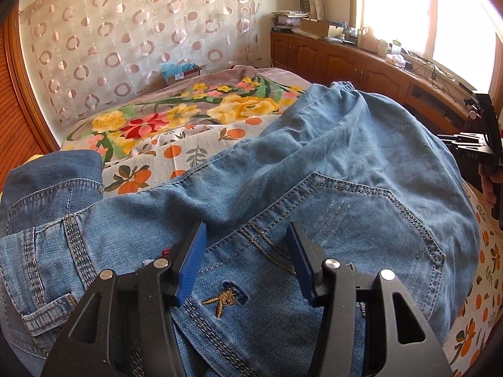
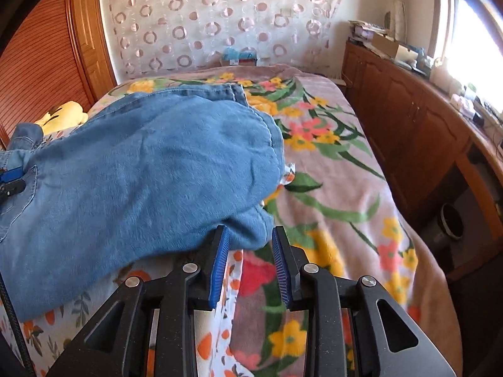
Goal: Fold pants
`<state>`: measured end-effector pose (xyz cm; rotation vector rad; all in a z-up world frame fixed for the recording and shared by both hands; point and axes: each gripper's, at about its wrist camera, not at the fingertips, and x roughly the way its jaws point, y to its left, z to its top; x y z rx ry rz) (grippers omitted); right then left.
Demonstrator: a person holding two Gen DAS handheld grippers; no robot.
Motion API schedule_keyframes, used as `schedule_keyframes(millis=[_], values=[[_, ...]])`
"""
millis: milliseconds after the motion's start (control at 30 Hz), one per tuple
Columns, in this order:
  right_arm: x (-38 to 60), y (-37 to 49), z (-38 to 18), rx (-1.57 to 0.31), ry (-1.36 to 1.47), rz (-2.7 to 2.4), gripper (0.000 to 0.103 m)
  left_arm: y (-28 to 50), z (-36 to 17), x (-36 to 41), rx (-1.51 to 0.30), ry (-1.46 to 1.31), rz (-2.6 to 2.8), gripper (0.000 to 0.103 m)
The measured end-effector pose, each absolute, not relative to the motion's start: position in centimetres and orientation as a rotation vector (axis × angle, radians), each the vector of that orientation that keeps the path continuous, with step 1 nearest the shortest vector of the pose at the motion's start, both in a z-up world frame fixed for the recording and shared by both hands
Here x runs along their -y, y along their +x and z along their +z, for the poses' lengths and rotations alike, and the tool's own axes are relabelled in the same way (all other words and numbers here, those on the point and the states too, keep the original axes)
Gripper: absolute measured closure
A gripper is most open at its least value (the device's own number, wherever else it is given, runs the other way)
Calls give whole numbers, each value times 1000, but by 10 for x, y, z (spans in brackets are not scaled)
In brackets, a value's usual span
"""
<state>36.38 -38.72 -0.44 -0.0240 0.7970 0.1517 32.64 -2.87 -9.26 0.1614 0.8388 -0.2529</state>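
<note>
Blue jeans [image 1: 330,157] lie folded over on the bed, the seat and a back pocket with a small embroidered mark [image 1: 224,298] nearest in the left wrist view. My left gripper [image 1: 247,229] hovers open above that seat, and its blue pads [image 1: 191,264] press on nothing. In the right wrist view the doubled-over legs of the jeans [image 2: 141,169] spread across the left half. My right gripper [image 2: 250,231] stands partly open at their near corner, where a tip of denim lies at the fingertips without being pinched. The right gripper's body also shows at the left wrist view's right edge.
A floral blanket [image 2: 330,172] and an orange-print sheet [image 1: 176,154] cover the bed. Wooden cabinets [image 2: 408,119] with clutter on top run along the right under a bright window. A slatted wooden door [image 2: 41,62] stands on the left, a yellow soft toy [image 2: 63,113] by it.
</note>
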Motion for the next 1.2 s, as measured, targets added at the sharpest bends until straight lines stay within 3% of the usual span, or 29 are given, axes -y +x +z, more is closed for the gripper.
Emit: schedule_keyframes(millis=[167,500,767,800,833,933,1200], values=[[388,370,-7,-772,-16,161,73,327,-93,30,-841,159,-253,49],[380,372,-25,-734,-30,194,62,326,-94,28,-840,152,-257,49],[391,384,-30,-759,46,130,62,326,-94,29,-841,151,-259,49],[395,384,-30,-753,57,109,69,326,-94,28,-842,150,-259,49],[401,383,-28,-740,71,89,89,326,-94,28,-842,151,-259,49],[413,377,-19,-700,102,59,101,326,-94,29,-841,151,-259,49],[420,335,-4,-628,63,17,102,326,-93,28,-841,149,-260,49]])
